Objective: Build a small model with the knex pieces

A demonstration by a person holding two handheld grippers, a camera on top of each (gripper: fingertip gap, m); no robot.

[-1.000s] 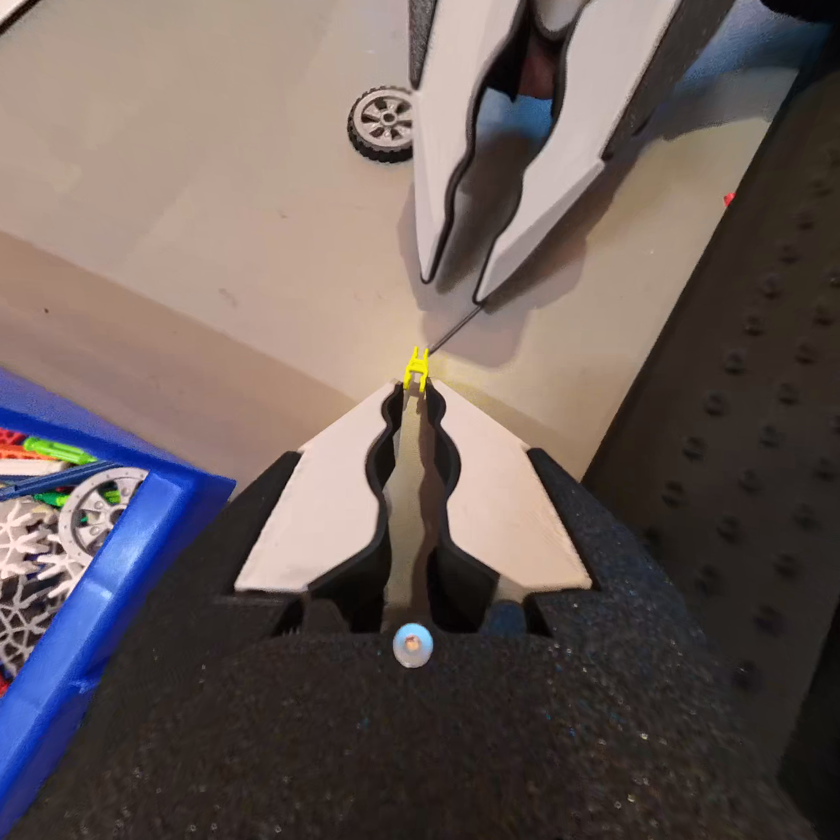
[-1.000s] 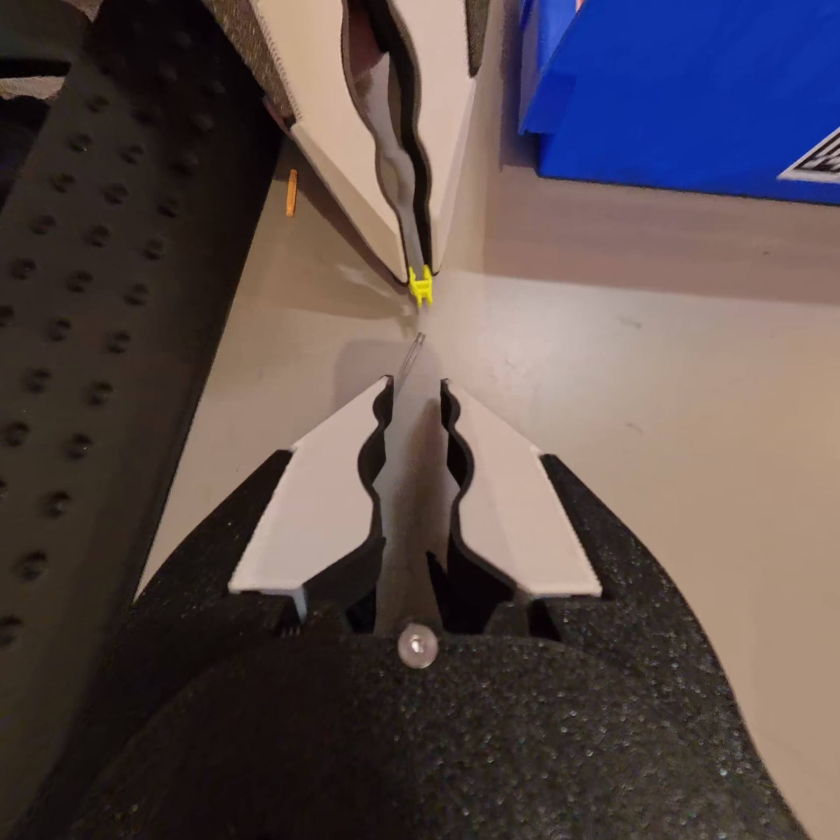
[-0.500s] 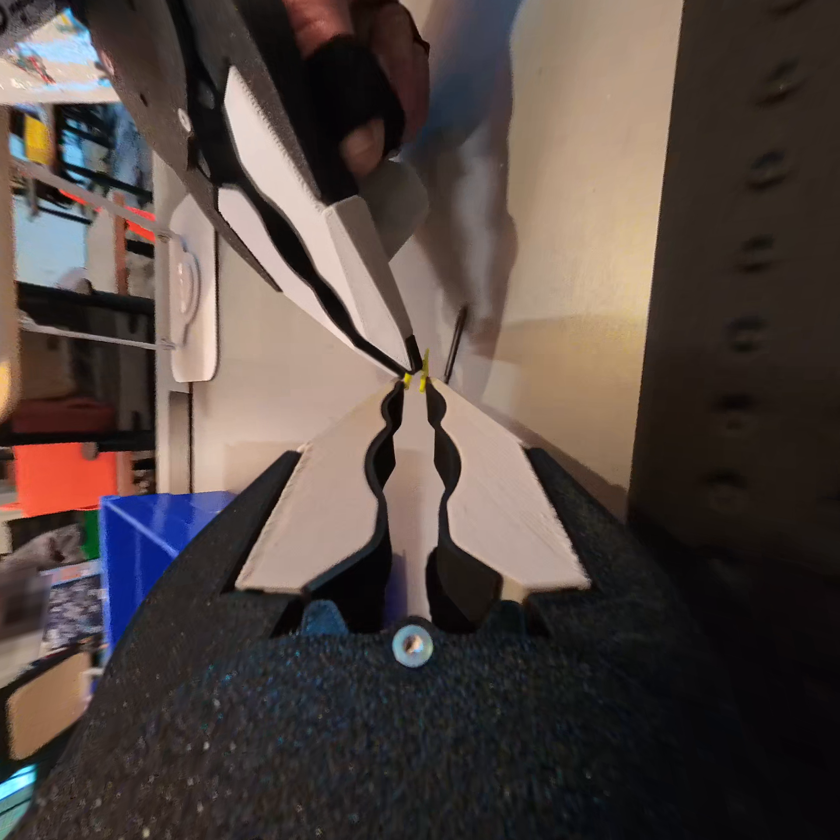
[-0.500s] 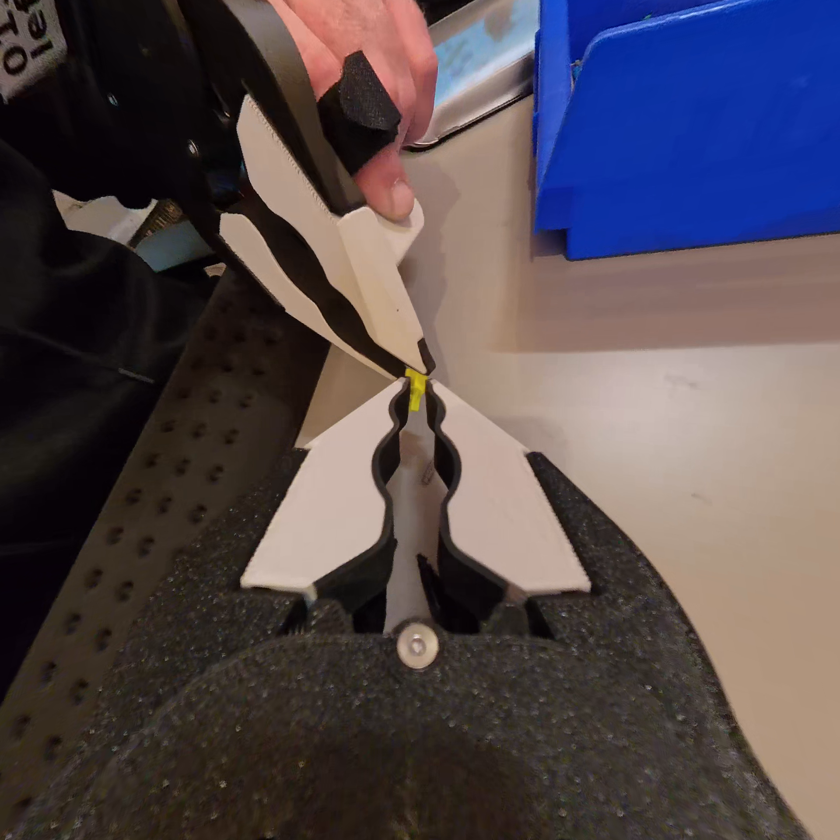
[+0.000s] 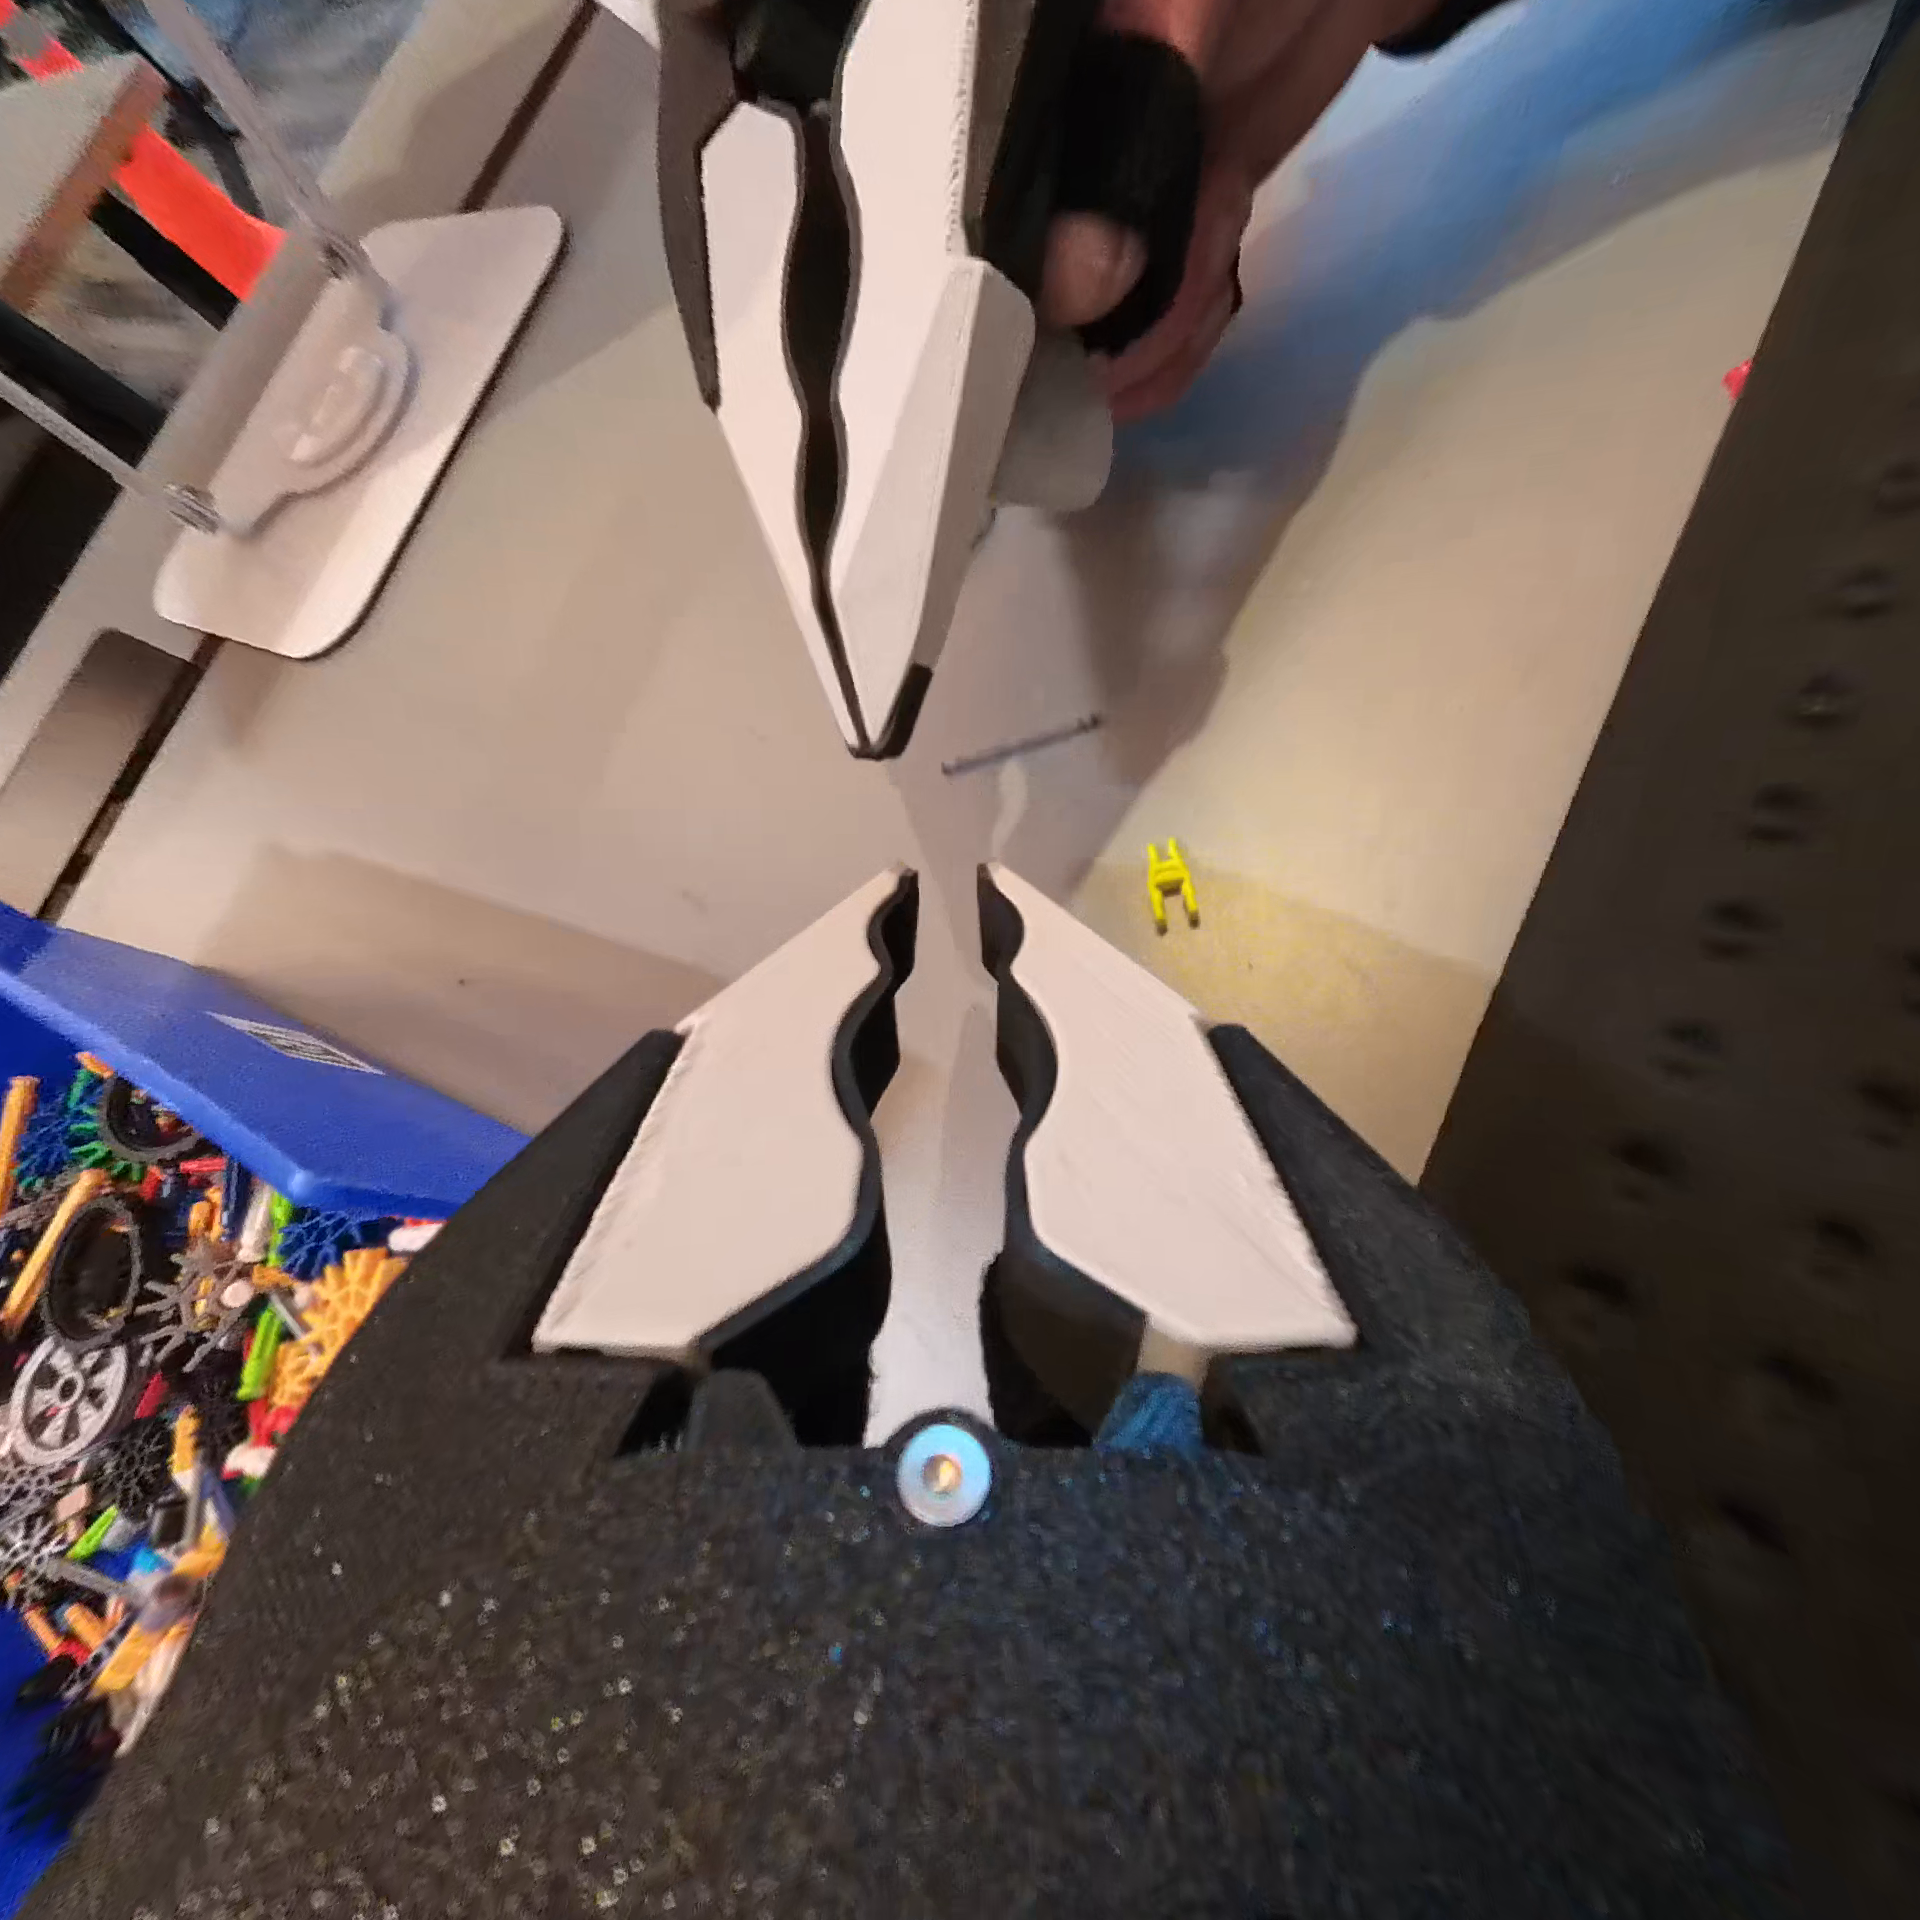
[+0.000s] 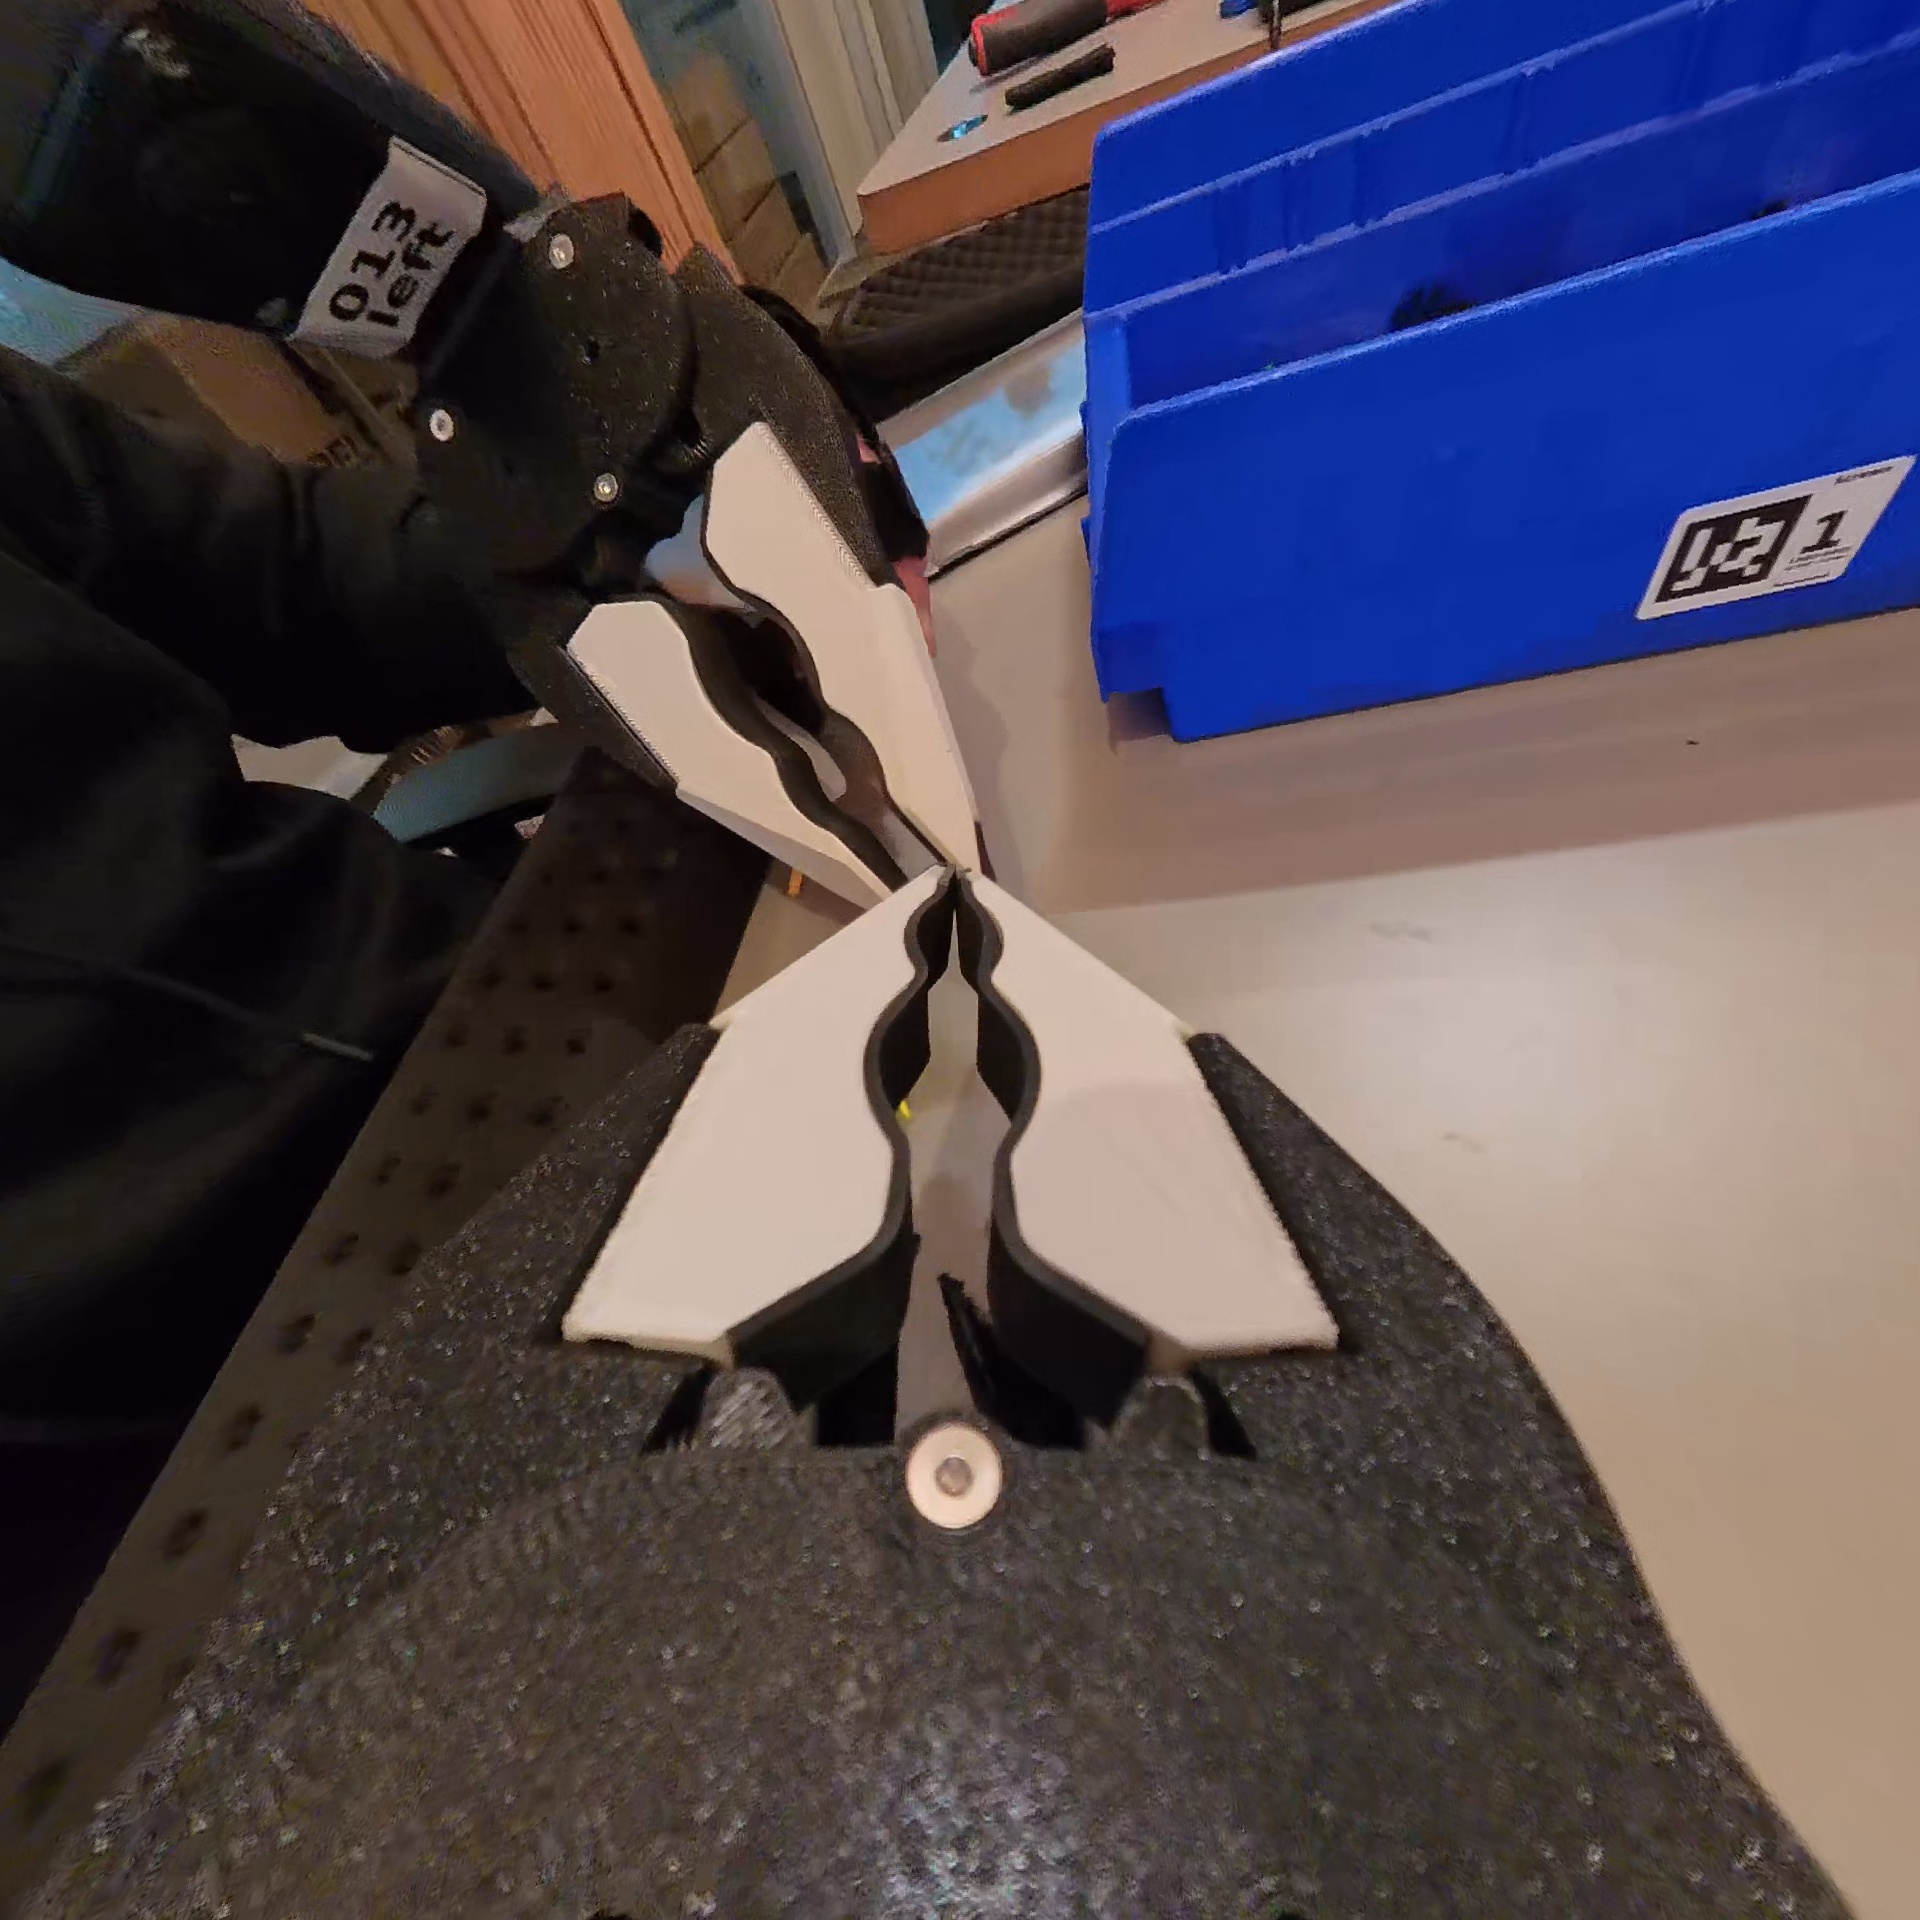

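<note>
At the near left of the left wrist view, a blue bin [image 5: 260,1081] is seen, filled with a mixed heap of small plastic construction pieces: spoked wheels, black tyres, orange and yellow rods, and snowflake-shaped connectors. Farther left, a flat white plate [image 5: 353,436] lies on the pale tabletop [image 5: 520,810].

At the centre, the left gripper [image 5: 945,878] is shown with a narrow gap between its white fingertips; nothing is held in it. Opposite, the right gripper [image 5: 878,727] is pointed down at it, its tips pressed together, apparently on nothing. Just right of these tips, a thin dark pin [image 5: 1018,746] is seen loose on the table. Nearer and farther right, a small yellow clip [image 5: 1172,883] lies free on the table, beside a black perforated mat [image 5: 1714,935].

In the right wrist view, the right gripper [image 6: 954,878] is shown closed, almost tip to tip with the left gripper [image 6: 914,857]. At the far right, a row of blue bins [image 6: 1455,468] bearing a white label [image 6: 1766,540] is seen; their contents are hidden.
</note>
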